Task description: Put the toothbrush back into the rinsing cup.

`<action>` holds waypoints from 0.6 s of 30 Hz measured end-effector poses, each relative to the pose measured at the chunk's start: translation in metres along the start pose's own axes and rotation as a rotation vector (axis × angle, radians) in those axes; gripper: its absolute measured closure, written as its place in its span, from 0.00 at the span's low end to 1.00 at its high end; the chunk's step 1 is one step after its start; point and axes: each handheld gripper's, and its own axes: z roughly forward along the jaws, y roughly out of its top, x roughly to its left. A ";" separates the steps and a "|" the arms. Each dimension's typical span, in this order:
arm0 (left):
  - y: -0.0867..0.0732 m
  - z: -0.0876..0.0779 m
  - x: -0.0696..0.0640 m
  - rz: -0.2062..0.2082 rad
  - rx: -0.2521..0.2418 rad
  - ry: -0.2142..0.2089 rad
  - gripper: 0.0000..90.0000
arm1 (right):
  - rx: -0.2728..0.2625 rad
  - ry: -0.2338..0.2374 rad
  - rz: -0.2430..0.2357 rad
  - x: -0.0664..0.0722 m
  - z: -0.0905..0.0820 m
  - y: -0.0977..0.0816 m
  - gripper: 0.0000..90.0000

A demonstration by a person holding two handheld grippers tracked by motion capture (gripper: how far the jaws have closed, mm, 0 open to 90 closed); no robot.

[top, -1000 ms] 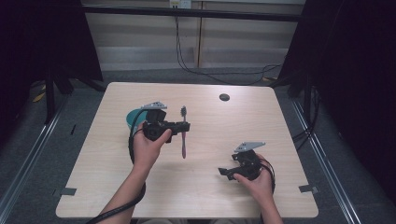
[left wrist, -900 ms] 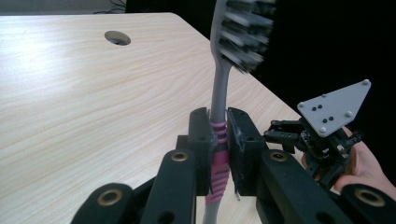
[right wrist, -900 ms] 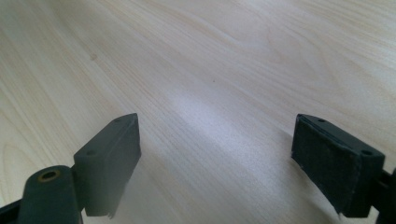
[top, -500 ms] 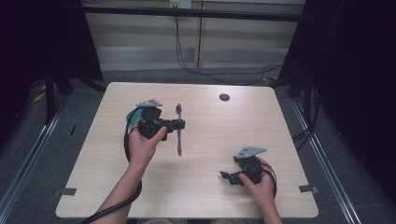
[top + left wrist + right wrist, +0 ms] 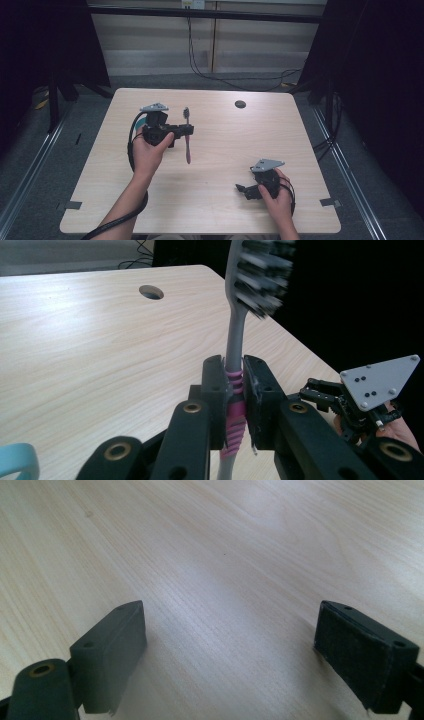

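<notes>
Clamping one toothbrush [image 5: 234,365], the left gripper [image 5: 233,390] has both pads pressed on the pink ribbed grip of the handle. The grey neck rises between the jaws and the bristle head sits above them, slightly blurred. In the high view the left gripper [image 5: 172,134] is held above the table [image 5: 220,200] over its left half, and the toothbrush [image 5: 187,135] crosses the jaws with its head toward the far edge and its pink handle end toward the person. Whether the handle tip touches the wood cannot be told.

Right gripper [image 5: 230,655]: two pads standing wide apart, nothing between them, bare wood grain beneath. In the high view the right gripper [image 5: 250,190] sits low near the front right of the table, well apart from the toothbrush, jaws pointing left.

Count: two grippers, each with one grey three-cornered plate on top; one toothbrush; one round cable hole [image 5: 240,104] near the far edge. One pale blue curved edge [image 5: 17,460] shows at the lower left of the left gripper view; what it is cannot be told.
</notes>
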 end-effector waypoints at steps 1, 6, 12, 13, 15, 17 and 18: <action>0.001 -0.001 0.000 0.005 0.001 0.004 0.90 | -0.001 0.002 -0.002 0.000 0.000 0.000 0.14; 0.007 -0.007 0.000 0.006 -0.011 0.007 0.90 | 0.000 0.001 0.001 0.000 0.000 0.000 0.14; 0.015 -0.015 0.001 0.012 -0.026 0.015 0.90 | 0.000 0.001 0.001 0.000 0.000 0.000 0.14; 0.017 -0.016 0.002 0.014 -0.029 0.017 0.90 | -0.002 0.001 -0.002 0.000 0.000 0.000 0.14; 0.019 -0.017 0.002 0.015 -0.031 0.019 0.90 | -0.003 0.001 -0.002 0.000 0.000 0.000 0.14; 0.022 -0.018 0.002 0.016 -0.038 0.020 0.90 | -0.003 0.001 -0.002 0.000 0.000 0.000 0.14; 0.023 -0.019 0.002 0.018 -0.036 0.020 0.90 | -0.003 0.000 -0.001 0.000 0.000 0.000 0.14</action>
